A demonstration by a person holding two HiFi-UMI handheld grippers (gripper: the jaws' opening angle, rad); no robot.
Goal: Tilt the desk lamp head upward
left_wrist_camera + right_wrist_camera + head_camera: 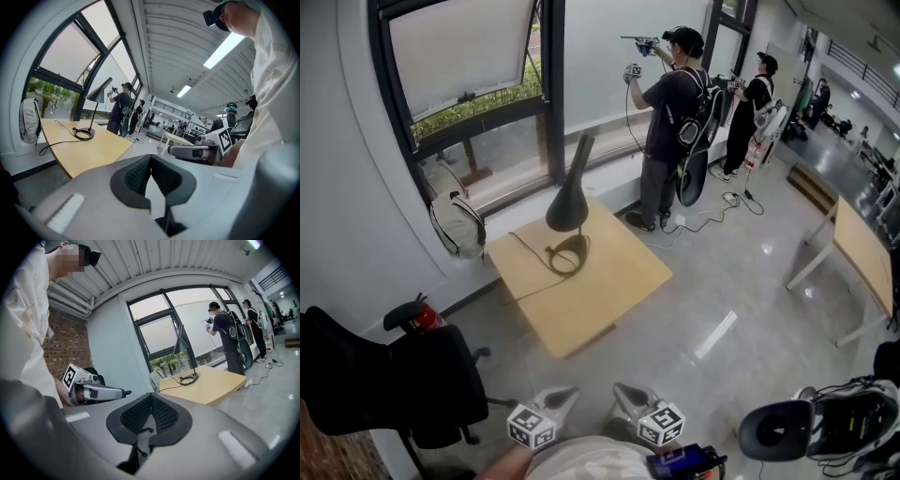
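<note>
Jaws pressed together on the left gripper [150,159], pads meeting at the tip, with nothing between them and nothing touched. Same on the right gripper [150,395]: clenched shut, empty. Both held low and close against the body at the bottom of the head view, side by side, tips pointed toward the desk [614,300] but well apart from its near corner, with glossy floor [722,328] between. Behind the left one, a bare forearm [500,462] coming in from below. No contact with the desk lamp [570,199], set near the window-side edge, roughly midway along it. Round base [83,135] flat on the wood, thin stem slanting up from it, dark cone-shaped head hanging with the narrow end up and the wide mouth turned down toward the desktop. Looped at the base, a black cable [525,247], trailing toward the left corner and off the left edge. Beyond that left corner, a pale backpack [457,223] leaning under the window. Off the left edge, nearer the body, a black office chair [389,384]. Past the far corner, two people [673,112] standing at the window with grippers raised. Well apart on the right, a second table [862,251].
</note>
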